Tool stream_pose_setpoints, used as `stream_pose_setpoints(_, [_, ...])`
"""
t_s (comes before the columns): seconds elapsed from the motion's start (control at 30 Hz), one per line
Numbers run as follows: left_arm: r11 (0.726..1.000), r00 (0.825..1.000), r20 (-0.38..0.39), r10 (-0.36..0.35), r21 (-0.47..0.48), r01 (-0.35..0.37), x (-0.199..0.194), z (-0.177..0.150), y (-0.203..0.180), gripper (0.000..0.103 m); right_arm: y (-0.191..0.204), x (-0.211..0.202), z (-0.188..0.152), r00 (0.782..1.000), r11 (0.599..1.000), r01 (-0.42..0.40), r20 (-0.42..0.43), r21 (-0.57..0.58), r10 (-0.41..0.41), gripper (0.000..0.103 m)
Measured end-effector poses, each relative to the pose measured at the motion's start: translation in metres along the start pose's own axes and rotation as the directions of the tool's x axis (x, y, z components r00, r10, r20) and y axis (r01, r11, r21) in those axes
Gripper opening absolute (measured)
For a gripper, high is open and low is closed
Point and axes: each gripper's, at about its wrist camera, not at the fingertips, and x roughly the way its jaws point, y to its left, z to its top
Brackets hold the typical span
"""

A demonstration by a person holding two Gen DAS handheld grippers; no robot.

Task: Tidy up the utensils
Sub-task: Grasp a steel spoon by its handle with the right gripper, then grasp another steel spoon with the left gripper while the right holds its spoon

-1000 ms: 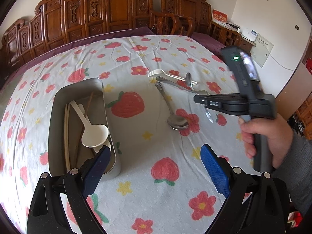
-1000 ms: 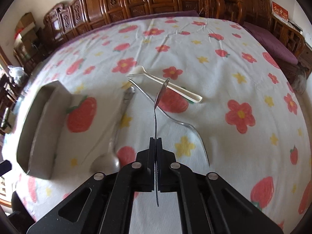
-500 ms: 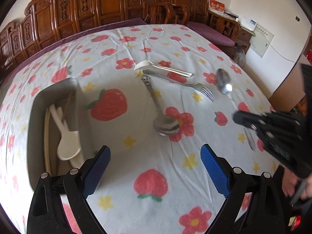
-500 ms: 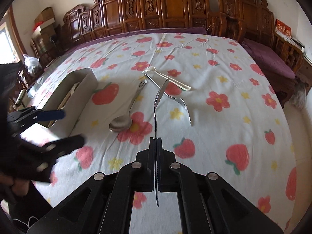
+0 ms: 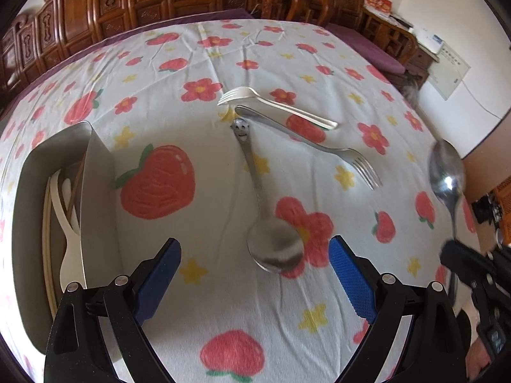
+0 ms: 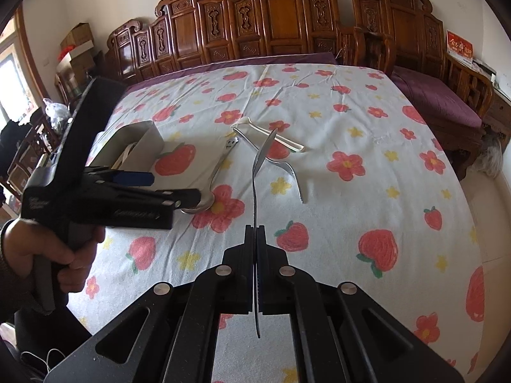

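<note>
Steel spoon (image 6: 259, 172) is clamped by its handle in the right gripper (image 6: 255, 274), jaws pressed flat together on it, bowl pointing up and forward, clear of the tablecloth (image 5: 287, 303). A second ago this spoon hung low over the other cutlery near the middle of the cloth; it now sits higher and further toward the near right edge. We judge it picked and ready to carry to the grey tray (image 5: 99, 172) by the left edge.

Left gripper (image 5: 252, 274) has its blue pads (image 5: 349, 276) wide apart and holds nothing. Over the last second it has come forward and lower, so the large spoon (image 5: 271, 245) now lies just ahead of its fingers, between them in line. We read this as lining up the next pick.

Left on the cloth near the middle:
- large steel spoon, smiley face stamped at the handle end, polished round bowl
- steel fork (image 5: 322, 146), slim, tines toward the right edge
- pale plastic fork (image 5: 274, 102), matte, touching the steel fork's handle

Tray: smooth, rounded corners, tall walls. Inside we see a cream plastic spoon (image 5: 68, 233) and long pale sticks, probably chopsticks. Cloth is thin printed cotton, lightly creased.
</note>
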Motion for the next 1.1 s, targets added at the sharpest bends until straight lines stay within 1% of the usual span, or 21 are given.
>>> stream_pose_setpoints(0.03, [1.0,1.0,-0.004,0.005,0.001,-0.005,0.001,0.001,0.0,0.088,-0.001,0.0,-0.001,1.0,1.0,-0.001,-0.001,0.001,0.001,0.002])
stream_pose_setpoints(0.1, [1.0,1.0,-0.022,0.009,0.004,-0.009,0.007,0.002,-0.003,0.078,0.0,0.001,-0.002,1.0,1.0,0.005,-0.009,-0.005,-0.005,0.002])
stream_pose_setpoints(0.13, [1.0,1.0,-0.03,0.009,0.003,-0.009,0.009,0.002,-0.003,0.076,-0.001,0.001,-0.002,1.0,1.0,0.006,-0.012,-0.008,-0.006,0.002])
stream_pose_setpoints(0.2, [1.0,0.999,-0.046,0.016,-0.005,-0.016,0.014,0.002,-0.004,0.068,0.0,0.002,-0.003,1.0,1.0,0.006,-0.021,-0.016,-0.006,0.002])
stream_pose_setpoints(0.27, [1.0,0.997,-0.065,0.03,-0.004,-0.03,0.02,0.001,-0.007,0.064,0.001,0.003,-0.004,0.999,0.999,0.018,-0.027,-0.029,-0.019,0.002])
stream_pose_setpoints(0.33, [0.999,0.997,-0.072,0.033,-0.008,-0.034,0.023,0.0,-0.009,0.062,0.0,0.003,-0.005,0.999,0.999,0.025,-0.03,-0.027,-0.026,0.002])
stream_pose_setpoints(0.4, [0.999,0.997,-0.072,0.031,-0.018,-0.032,0.024,-0.003,-0.01,0.059,0.0,-0.001,-0.005,0.999,0.999,0.025,-0.023,-0.026,-0.026,0.002])
stream_pose_setpoints(0.53, [0.998,0.996,-0.068,0.065,-0.005,-0.065,0.025,-0.005,-0.015,0.056,-0.003,-0.007,-0.003,1.0,1.0,0.022,-0.009,-0.02,-0.022,0.002])
stream_pose_setpoints(0.63, [0.998,0.996,-0.068,0.058,-0.006,-0.059,0.023,-0.005,-0.018,0.045,-0.009,-0.008,-0.002,1.0,1.0,0.019,-0.01,0.0,-0.019,0.002])
stream_pose_setpoints(0.7, [0.998,0.996,-0.068,0.063,0.002,-0.063,0.023,-0.005,-0.021,0.035,-0.011,-0.009,-0.002,1.0,1.0,0.019,-0.011,0.009,-0.019,0.002])
stream_pose_setpoints(0.83, [0.996,0.995,-0.06,0.085,0.007,-0.085,0.022,-0.005,-0.027,0.032,-0.014,-0.011,0.0,1.0,1.0,0.019,-0.007,0.018,-0.019,0.002])
stream_pose_setpoints(0.87, [0.996,0.995,-0.054,0.088,0.004,-0.088,0.021,-0.005,-0.027,0.028,-0.014,-0.011,0.0,1.0,1.0,0.017,-0.006,0.019,-0.017,0.002])
stream_pose_setpoints(0.9, [0.995,0.994,-0.046,0.095,0.002,-0.095,0.018,-0.005,-0.028,0.019,-0.014,-0.011,0.0,1.0,1.0,0.018,-0.007,0.019,-0.018,0.002])
stream_pose_setpoints(0.97, [0.996,0.996,-0.036,0.088,-0.008,-0.088,0.014,-0.004,-0.026,0.011,-0.015,-0.011,0.0,1.0,1.0,0.018,-0.01,0.025,-0.018,0.002])
stream_pose_setpoints(1.1, [0.997,0.997,-0.024,0.069,-0.014,-0.069,0.005,-0.003,-0.028,0.003,-0.016,-0.009,-0.001,1.0,0.999,0.017,-0.017,0.028,-0.016,0.002])
